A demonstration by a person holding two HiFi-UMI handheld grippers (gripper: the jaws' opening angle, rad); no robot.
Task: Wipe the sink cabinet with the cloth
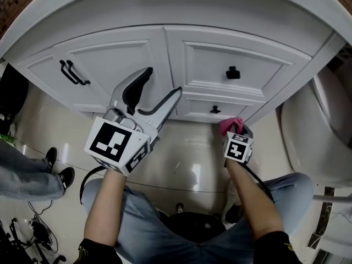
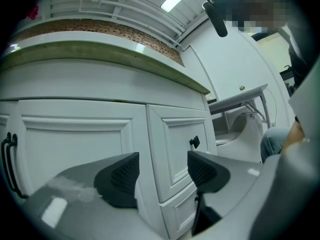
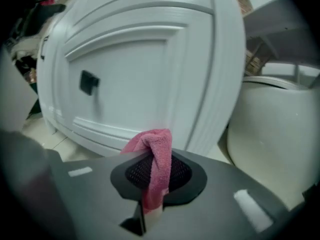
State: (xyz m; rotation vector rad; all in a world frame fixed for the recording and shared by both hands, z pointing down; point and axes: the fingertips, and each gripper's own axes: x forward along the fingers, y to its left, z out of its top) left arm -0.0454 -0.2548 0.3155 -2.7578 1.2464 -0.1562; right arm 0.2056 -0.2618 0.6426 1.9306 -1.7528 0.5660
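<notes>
The pink cloth (image 3: 156,156) is gripped in the right claw (image 3: 157,173). Its jaws are closed on the fabric, and a folded bunch is pushed up above them. This claw is held low before the right half of the sink cabinet (image 1: 165,54), close under the small black knob (image 1: 215,109) of the lower drawer. Whether the cloth is touching the white front cannot be told.

The left claw (image 1: 162,84) is held higher, before the middle of the cabinet, with its jaws spread wide and nothing between them. Through the gap, the seam between the cabinet door and the drawer stack is seen. On the door to the left of that seam, a pair of black bar handles (image 1: 71,73) is mounted. A second black knob (image 1: 233,72) is set on the upper drawer.

To the right of the cabinet a white rounded fixture (image 1: 319,131) is seen. To its left, on the glossy floor (image 1: 187,164), another person's dark shoes (image 1: 58,166) are visible.
</notes>
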